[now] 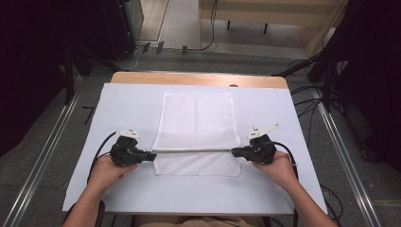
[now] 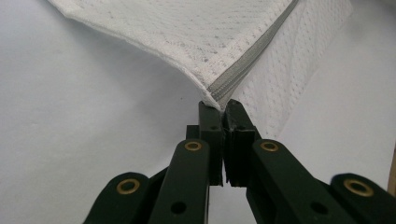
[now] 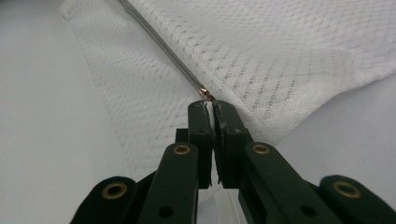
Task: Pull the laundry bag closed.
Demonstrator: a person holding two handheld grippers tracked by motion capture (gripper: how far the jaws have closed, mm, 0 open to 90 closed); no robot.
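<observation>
I have the left gripper [image 1: 152,155] clamped on one end of the white mesh laundry bag [image 1: 197,120] at its zipper [image 1: 194,151], and the right gripper [image 1: 233,152] clamped on the other end; the bag lies mid-tabletop [image 1: 118,109].

White mesh laundry bag [image 1: 196,120], rectangular, lying flat at the centre of the surface, long axis running near to far. A grey zipper [image 1: 194,151] crosses it left to right close to the near end, pulled taut and lifted slightly. The near strip below the zipper lies flat.
</observation>
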